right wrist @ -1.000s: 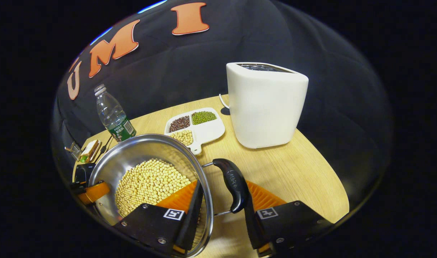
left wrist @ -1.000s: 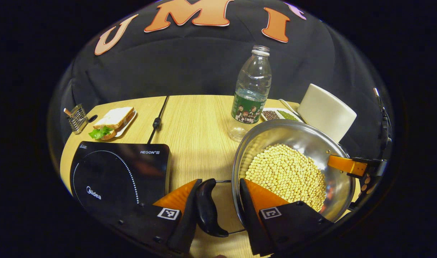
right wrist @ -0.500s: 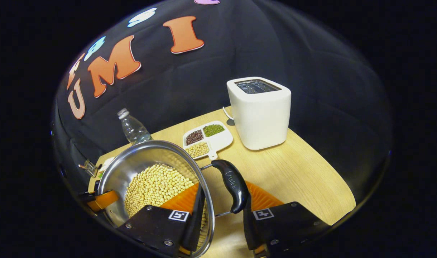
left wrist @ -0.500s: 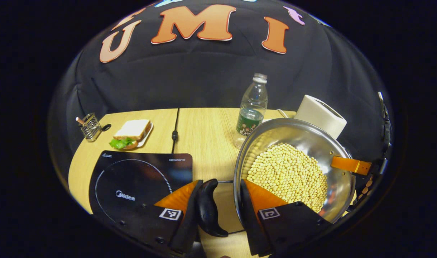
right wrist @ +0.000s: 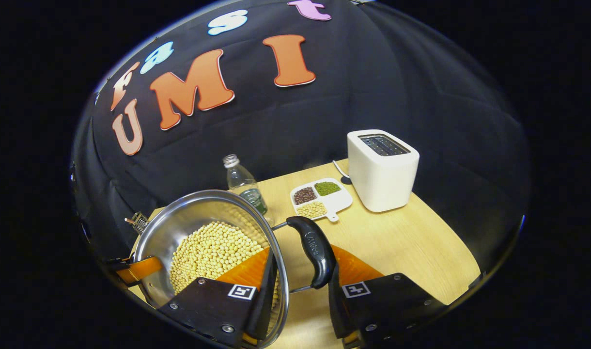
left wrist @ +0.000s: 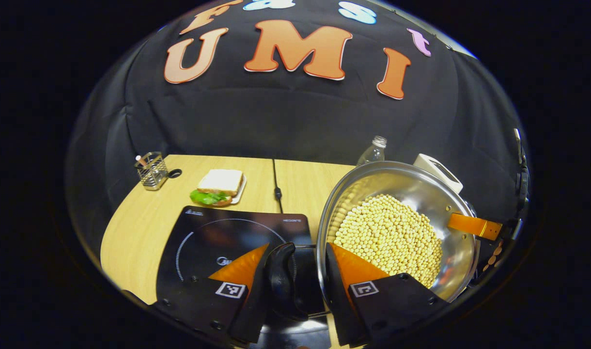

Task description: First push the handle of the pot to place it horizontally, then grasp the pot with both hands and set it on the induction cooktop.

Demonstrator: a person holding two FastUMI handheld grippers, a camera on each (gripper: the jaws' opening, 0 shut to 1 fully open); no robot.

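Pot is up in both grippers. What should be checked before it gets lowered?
1. Left gripper closed across the pot rim and left handle: ok.
2. Right gripper closed across the rim and right handle: ok.
3. Pot centred over the induction cooktop: not ok; the left handle is above it, the bowl looks off to one side.
4. Cooktop's visible surface bare: ok.
5. Soybeans inside the pot: ok.
6. Pot level: cannot tell.
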